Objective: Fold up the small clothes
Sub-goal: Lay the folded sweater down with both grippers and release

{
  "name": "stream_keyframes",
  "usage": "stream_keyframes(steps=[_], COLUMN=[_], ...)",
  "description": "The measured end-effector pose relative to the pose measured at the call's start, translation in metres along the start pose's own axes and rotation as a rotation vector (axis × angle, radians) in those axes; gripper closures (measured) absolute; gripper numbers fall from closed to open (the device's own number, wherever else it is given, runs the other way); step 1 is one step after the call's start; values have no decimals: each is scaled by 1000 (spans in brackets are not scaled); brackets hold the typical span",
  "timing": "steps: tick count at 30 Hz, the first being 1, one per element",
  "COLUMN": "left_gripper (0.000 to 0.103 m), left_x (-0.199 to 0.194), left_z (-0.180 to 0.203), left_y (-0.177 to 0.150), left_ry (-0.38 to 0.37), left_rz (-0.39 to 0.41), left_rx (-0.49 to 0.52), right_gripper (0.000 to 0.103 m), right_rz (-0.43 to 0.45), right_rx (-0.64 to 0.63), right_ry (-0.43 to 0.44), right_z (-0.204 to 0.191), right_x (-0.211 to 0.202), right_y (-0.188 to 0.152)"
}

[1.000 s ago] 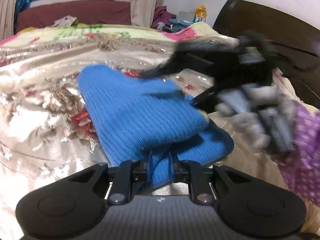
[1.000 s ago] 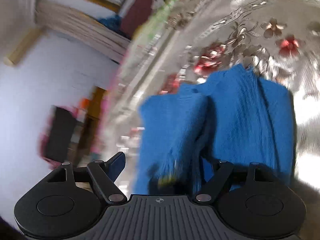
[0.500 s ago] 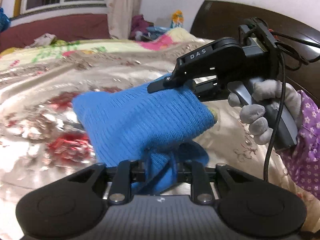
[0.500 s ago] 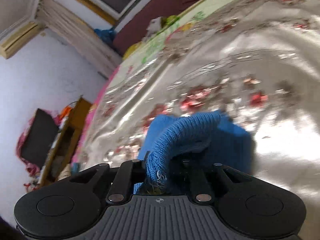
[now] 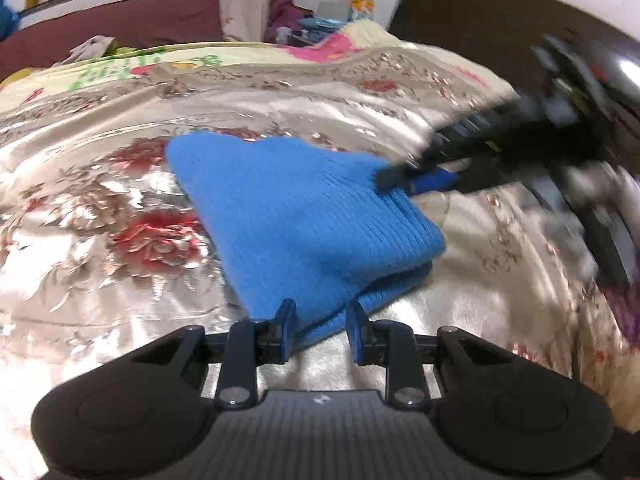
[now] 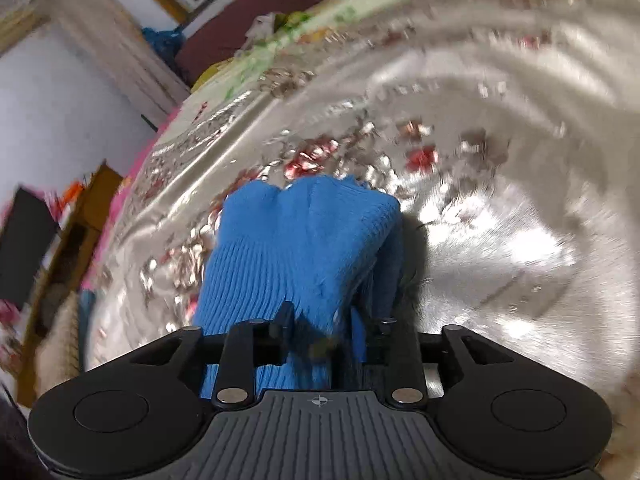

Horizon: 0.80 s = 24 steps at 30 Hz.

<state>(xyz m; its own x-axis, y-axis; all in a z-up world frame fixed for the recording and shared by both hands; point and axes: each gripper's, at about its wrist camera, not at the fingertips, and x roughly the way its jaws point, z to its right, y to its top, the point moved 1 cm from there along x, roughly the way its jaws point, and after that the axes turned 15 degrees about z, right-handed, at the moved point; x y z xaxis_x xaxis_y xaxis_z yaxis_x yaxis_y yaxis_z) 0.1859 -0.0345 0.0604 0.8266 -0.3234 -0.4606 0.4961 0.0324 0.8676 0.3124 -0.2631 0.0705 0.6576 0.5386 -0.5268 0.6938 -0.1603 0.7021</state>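
The folded blue ribbed knit cloth (image 5: 304,216) lies on the shiny flowered bed cover (image 5: 120,248). Its near corner sits between the left gripper (image 5: 320,322) jaws, which stand apart and loose. The right gripper (image 6: 322,334) jaws have just been opening with the cloth's edge between them; whether they still pinch it, I cannot tell.

- We see a bed with a shiny silver-beige satin cover (image 5: 100,288), printed with red flowers, creased.
- Folded blue ribbed knit garment (image 5: 296,216) lies directly on the cover, mid-bed.
- Cream quilt with pink and green print (image 5: 168,60) lies along the far side.
- Dark wooden headboard (image 5: 500,12) stands at the right end.
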Motion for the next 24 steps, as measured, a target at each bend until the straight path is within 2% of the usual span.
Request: stream_keyframes(steps=[2, 5, 8, 9, 11, 15, 17, 19, 21, 24], left_gripper=[71, 71, 69, 66, 65, 65, 65, 65, 65, 63], left_x=[1, 14, 34, 35, 29, 13, 10, 15, 27, 49], left_z=[-5, -10, -12, -13, -18, -21, -21, -20, -17, -15], left_y=[4, 6, -5, -9, -11, 3, 15, 27, 33, 24], left_ry=[23, 56, 136, 142, 136, 131, 129, 148, 196, 267], left_rz=[19, 20, -89, -107, -112, -57, -20, 2, -31, -135], left_rx=[-29, -70, 3, 10, -17, -36, -44, -48, -28, 28], right_gripper=[68, 68, 68, 68, 68, 66, 59, 51, 52, 51], right_rz=[-10, -82, -91, -95, -94, 22, 84, 103, 60, -38], right_rx=[-53, -120, -110, -114, -135, -175, -194, -201, -219, -255], right_ry=[17, -78, -92, -93, -111, -112, -110, -120, -161, -233], right_z=[-11, -14, -11, -12, -15, -26, -32, -35, -33, -27], right_x=[-6, 7, 7, 4, -2, -27, -28, -15, 6, 29], right_y=[-15, -39, -44, -41, -35, -10, 1, 6, -1, -25])
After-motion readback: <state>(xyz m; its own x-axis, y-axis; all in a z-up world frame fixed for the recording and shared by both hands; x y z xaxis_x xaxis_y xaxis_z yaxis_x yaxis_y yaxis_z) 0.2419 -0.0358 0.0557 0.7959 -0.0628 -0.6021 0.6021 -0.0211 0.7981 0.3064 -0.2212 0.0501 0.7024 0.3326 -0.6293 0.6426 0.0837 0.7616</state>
